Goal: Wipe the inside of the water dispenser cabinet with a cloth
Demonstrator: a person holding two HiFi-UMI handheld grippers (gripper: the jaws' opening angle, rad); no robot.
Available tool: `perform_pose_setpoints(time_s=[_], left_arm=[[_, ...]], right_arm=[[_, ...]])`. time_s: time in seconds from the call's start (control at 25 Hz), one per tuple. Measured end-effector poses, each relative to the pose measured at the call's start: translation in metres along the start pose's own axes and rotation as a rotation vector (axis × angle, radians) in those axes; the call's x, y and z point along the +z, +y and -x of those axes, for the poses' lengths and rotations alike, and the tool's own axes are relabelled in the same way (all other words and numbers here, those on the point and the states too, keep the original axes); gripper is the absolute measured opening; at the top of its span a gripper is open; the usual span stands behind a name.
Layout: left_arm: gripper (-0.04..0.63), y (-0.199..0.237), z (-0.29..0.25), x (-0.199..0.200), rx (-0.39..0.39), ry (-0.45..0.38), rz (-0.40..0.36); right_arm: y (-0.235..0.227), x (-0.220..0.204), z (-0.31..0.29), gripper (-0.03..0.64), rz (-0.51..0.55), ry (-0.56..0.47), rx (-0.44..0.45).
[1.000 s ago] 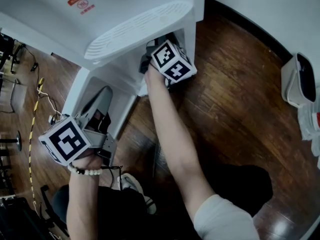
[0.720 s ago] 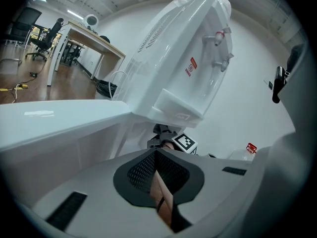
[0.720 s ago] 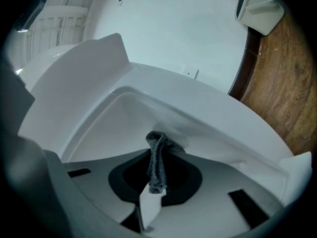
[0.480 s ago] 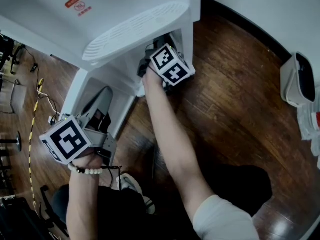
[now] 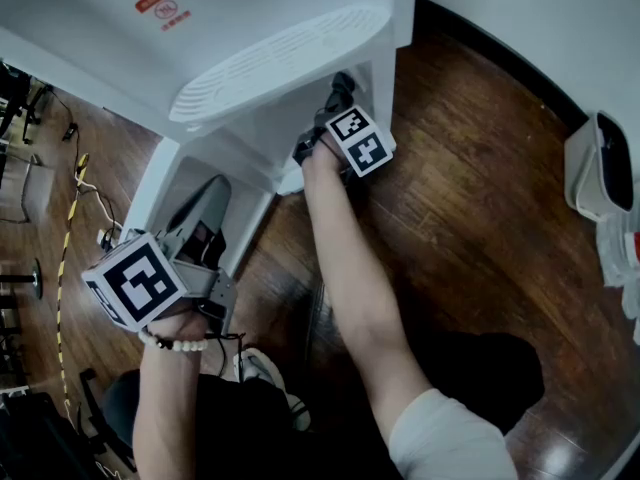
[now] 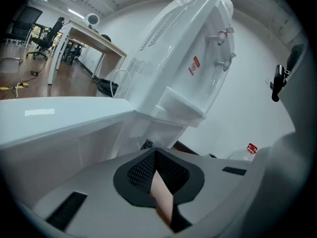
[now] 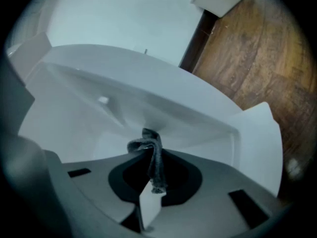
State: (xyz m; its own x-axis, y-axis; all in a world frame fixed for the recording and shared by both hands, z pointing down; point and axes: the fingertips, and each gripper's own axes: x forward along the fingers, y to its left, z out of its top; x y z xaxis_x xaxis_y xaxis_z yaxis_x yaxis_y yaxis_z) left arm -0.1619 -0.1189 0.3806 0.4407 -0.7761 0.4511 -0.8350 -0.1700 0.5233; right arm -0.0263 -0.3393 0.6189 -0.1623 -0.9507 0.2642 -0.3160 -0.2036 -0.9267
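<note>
Right gripper [image 5: 337, 96]: jaws clamped on the dark cloth [image 7: 151, 152], now nearer the right wall of the water dispenser cabinet [image 7: 124, 103].
Cloth: bunched inside the cabinet.
Left gripper [image 6: 158, 182]: jaws together, empty, unmoved left of the cabinet.

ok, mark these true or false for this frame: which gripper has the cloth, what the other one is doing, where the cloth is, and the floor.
1. The right gripper has its jaws clamped on a dark cloth. True.
2. The left gripper holds a second cloth. False: its jaws are shut with nothing between them.
3. The right gripper points into the white cabinet at the base of the dispenser. True.
4. The floor is white tile. False: it is dark wood.
</note>
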Motion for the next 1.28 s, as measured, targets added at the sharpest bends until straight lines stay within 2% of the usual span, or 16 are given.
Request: perform_pose_setpoints(time_s=[0.16, 0.52, 0.72, 0.92, 1.12, 1.28], left_arm=[[-0.008, 0.002, -0.001, 0.0, 0.003, 0.0, 0.004], [-0.008, 0.001, -0.001, 0.0, -0.004, -0.001, 0.001], [-0.008, -0.002, 0.001, 0.001, -0.007, -0.004, -0.001], [-0.008, -0.008, 0.002, 0.003, -0.021, -0.009, -0.009], [-0.008, -0.016, 0.003, 0.003, -0.035, -0.022, -0.003], [-0.008, -0.022, 0.003, 0.004, -0.05, -0.026, -0.01]], right_arm=[[-0.013, -0.002, -0.004, 0.043, -0.01, 0.012, -0.034], [-0.044, -0.019, -0.003, 0.043, -0.172, 0.04, -0.087], [-0.045, -0.01, 0.007, 0.043, -0.164, -0.005, -0.085], [-0.015, 0.008, 0.032, 0.043, -0.106, -0.078, -0.006], [0.039, 0.028, 0.059, 0.043, 0.026, -0.128, 0.138], [0.075, 0.04, 0.072, 0.043, 0.061, -0.147, 0.227]])
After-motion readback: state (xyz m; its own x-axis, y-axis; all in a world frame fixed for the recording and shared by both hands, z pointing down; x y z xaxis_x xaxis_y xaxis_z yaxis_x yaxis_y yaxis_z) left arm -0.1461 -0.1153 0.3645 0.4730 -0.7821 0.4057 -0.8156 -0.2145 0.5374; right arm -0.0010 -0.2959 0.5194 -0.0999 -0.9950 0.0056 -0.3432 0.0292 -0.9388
